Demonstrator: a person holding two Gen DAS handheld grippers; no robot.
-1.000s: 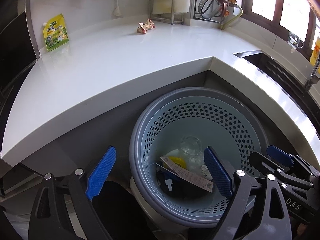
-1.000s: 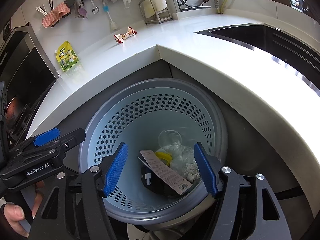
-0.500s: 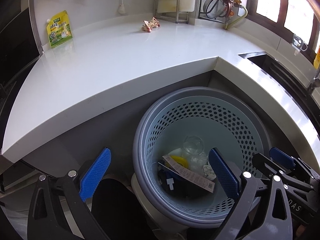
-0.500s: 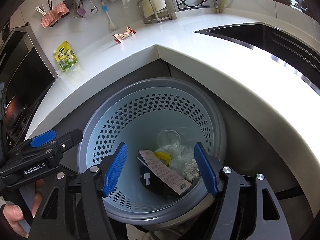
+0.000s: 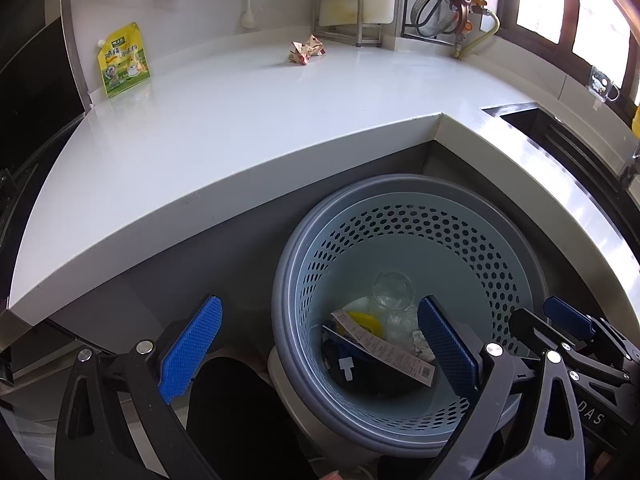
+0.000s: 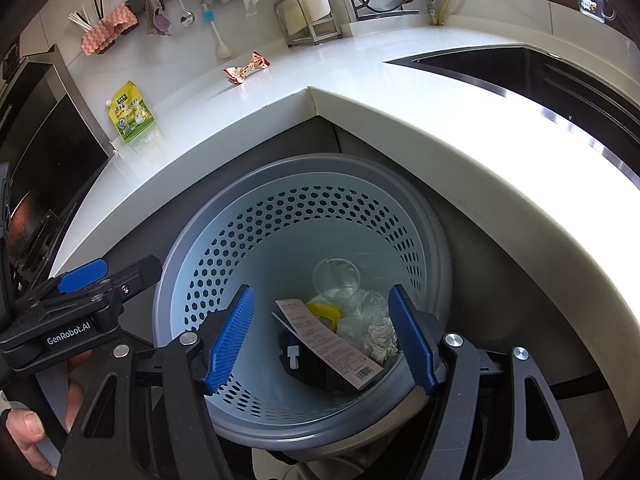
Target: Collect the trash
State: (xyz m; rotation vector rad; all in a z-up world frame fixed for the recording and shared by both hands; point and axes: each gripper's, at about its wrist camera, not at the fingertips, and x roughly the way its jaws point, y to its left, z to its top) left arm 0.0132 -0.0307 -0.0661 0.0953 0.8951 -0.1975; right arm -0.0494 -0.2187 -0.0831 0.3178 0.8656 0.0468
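Hovering above the perforated trash basket, the right gripper and left gripper both gape wide, holding nothing. Remaining trash lies well away on the white counter: a crumpled candy wrapper, probably feather-light and crushable, best pinched across its bunched middle.

Our left gripper and right gripper: black frames, blue ribbed pads, silver screws; white "GenRobot.AI" lettering; bare-skinned hand on ours.
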